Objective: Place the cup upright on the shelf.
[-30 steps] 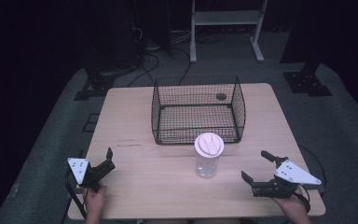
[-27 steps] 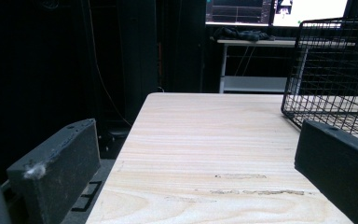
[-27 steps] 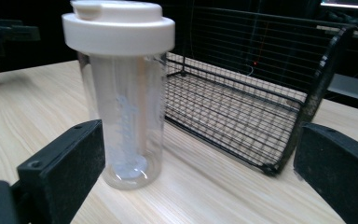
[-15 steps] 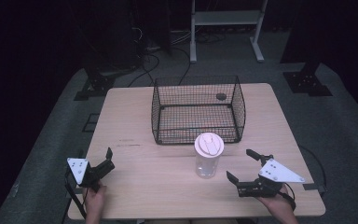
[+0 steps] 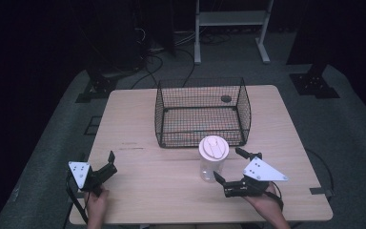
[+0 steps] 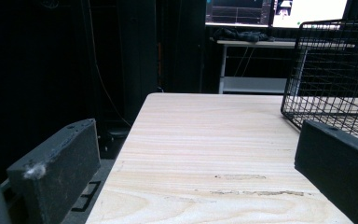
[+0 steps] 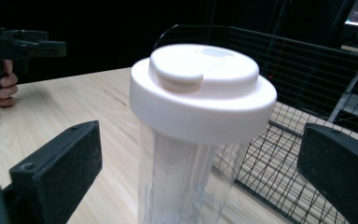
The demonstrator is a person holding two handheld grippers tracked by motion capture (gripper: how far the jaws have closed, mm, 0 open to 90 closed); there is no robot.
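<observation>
The clear cup (image 5: 213, 159) stands just near of the wire basket (image 5: 201, 112) on the tabletop (image 5: 138, 119), between the spread right claw (image 5: 230, 166) — it could be tipped by an off-centre closing. The left claw (image 5: 110, 162) is spread, far left.

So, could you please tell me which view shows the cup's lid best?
The right gripper view: the white lid is close, showing its raised flap. The high view shows the lid small, from above.
</observation>
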